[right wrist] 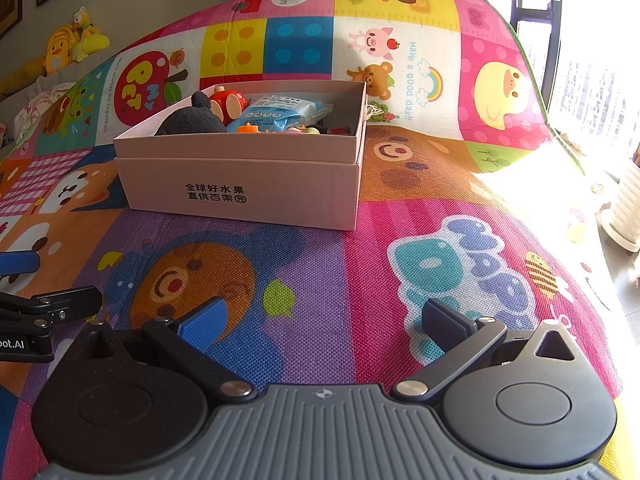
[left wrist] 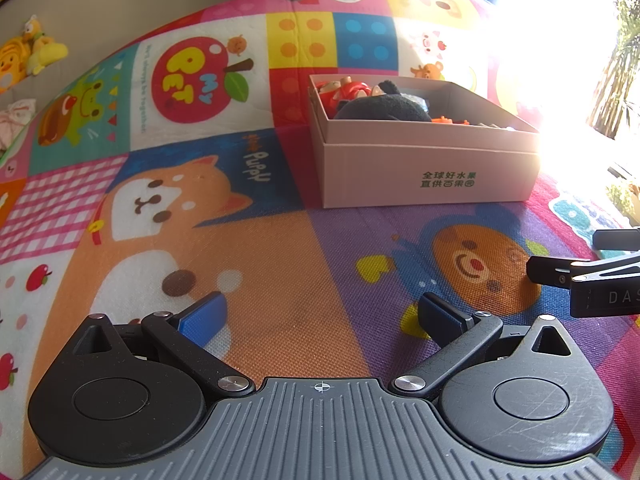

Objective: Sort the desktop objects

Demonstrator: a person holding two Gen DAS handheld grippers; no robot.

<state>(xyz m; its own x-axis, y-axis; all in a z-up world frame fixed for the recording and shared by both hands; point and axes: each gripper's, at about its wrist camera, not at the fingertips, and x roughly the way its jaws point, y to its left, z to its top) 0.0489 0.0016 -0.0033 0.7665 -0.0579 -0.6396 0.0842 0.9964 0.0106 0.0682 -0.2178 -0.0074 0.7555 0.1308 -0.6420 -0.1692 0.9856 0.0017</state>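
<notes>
A pink cardboard box (left wrist: 428,172) (right wrist: 248,192) with green printed characters stands on the colourful play mat. Inside lie a dark plush toy (left wrist: 384,106) (right wrist: 192,118), a red toy figure (left wrist: 344,92) (right wrist: 228,102), a blue packet (right wrist: 280,110) and small orange pieces (right wrist: 250,128). My left gripper (left wrist: 320,316) hovers open over the mat in front of the box, nothing between its blue pads. My right gripper (right wrist: 322,318) is open too, empty, nearer than the box and to its right. Each gripper shows at the edge of the other's view.
The cartoon-printed play mat (left wrist: 248,248) (right wrist: 400,240) covers the whole surface. Yellow plush toys (left wrist: 28,52) (right wrist: 72,46) lie on a sofa at the far left. Strong sunlight from a window (right wrist: 592,80) washes out the right side, and a white pot (right wrist: 628,212) stands there.
</notes>
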